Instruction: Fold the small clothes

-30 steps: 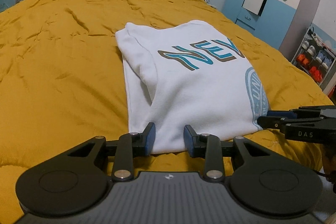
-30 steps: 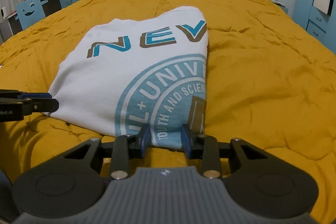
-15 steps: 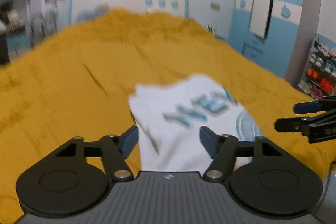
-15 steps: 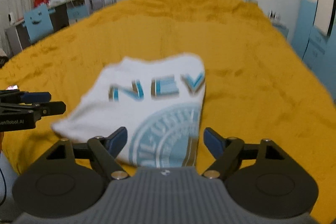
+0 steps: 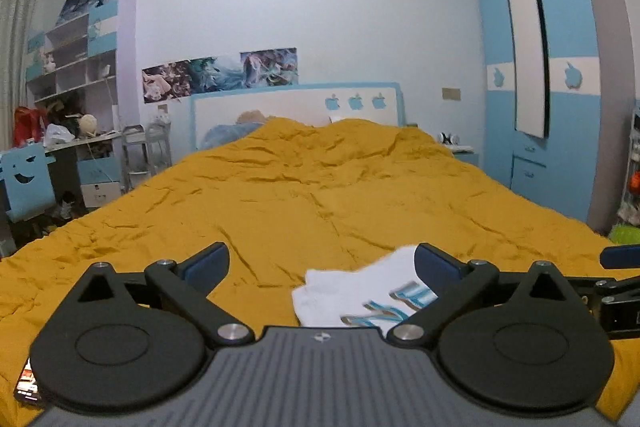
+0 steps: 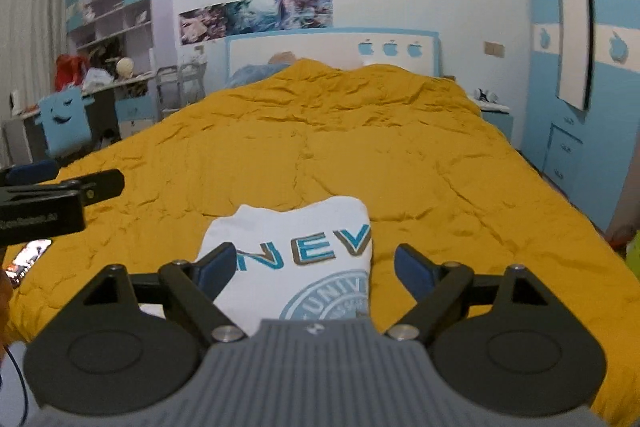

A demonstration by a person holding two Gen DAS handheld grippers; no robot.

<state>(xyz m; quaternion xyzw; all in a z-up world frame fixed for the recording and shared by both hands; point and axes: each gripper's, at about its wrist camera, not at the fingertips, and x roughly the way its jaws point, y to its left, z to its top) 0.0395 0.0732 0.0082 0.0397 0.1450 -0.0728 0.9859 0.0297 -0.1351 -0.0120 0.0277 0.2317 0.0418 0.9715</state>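
Note:
A folded white T-shirt (image 5: 352, 295) with blue "NEV" lettering and a round crest lies flat on the orange bedspread (image 5: 280, 195), near its front edge. My left gripper (image 5: 322, 259) hovers above the shirt's left part, its jaws opening wide with nothing between them. In the right wrist view the shirt (image 6: 296, 227) lies below my right gripper (image 6: 316, 261), which stands open and empty above its right half. Each gripper also shows at the edge of the other's view: the left gripper (image 6: 80, 187) and the right gripper (image 5: 616, 267). The shirt's near hem is hidden behind the gripper bodies.
A phone (image 6: 28, 255) lies on the bedspread (image 6: 360, 147) at the front left. A blue wardrobe (image 5: 560, 107) stands on the right, and a desk with a blue chair (image 5: 24, 179) and shelves on the left. The headboard (image 5: 296, 107) is at the far end.
Both grippers let go of the shirt's near hem, opened wide and rose, tilting up so the room comes into view. The shirt stays folded on the bed.

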